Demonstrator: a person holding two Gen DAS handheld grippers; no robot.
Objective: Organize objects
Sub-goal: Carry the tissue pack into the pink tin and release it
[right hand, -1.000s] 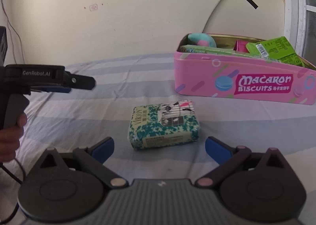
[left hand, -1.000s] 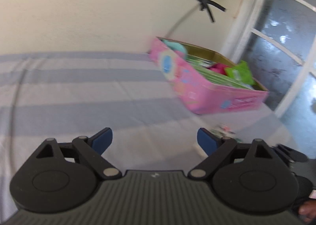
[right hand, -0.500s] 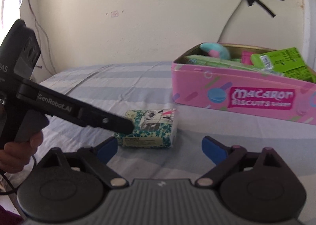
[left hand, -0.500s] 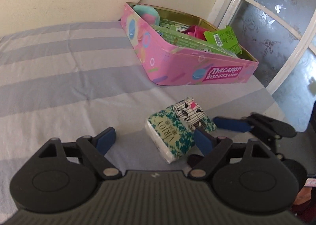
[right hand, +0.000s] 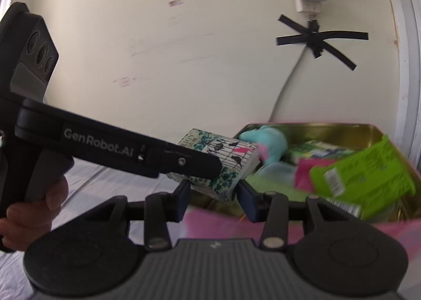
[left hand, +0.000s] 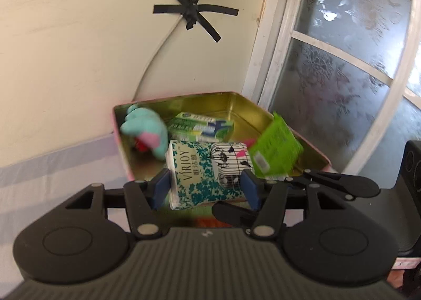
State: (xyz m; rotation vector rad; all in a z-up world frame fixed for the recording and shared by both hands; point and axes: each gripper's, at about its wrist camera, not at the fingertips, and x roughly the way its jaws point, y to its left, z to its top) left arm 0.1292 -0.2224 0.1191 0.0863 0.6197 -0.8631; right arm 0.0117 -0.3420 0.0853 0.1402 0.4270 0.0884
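Pink on its outer wall and gold inside, the biscuit tin (left hand: 236,105) already held most of the things to be tidied: a teal plush toy (left hand: 144,131) at its far left corner, a green-and-white box (left hand: 202,128) behind the middle, and a bright green packet (left hand: 273,150) leaning toward its right wall, so the sorting looked nearly done. What remained, by my reading, was the floral tissue pack (left hand: 208,171), which hung in the air above the tin's near edge, not yet set down among the rest. The left gripper (left hand: 205,189) pinched that pack by its two short ends, blue pads pressed against the wrapper. From the other camera the same pack (right hand: 231,152) sat over the tin's (right hand: 302,223) near left corner, directly ahead of the right gripper (right hand: 213,200), whose jaws stood spread just below it and, as far as I could tell, touched nothing. Lowering and releasing the pack seemed to be the only step left.
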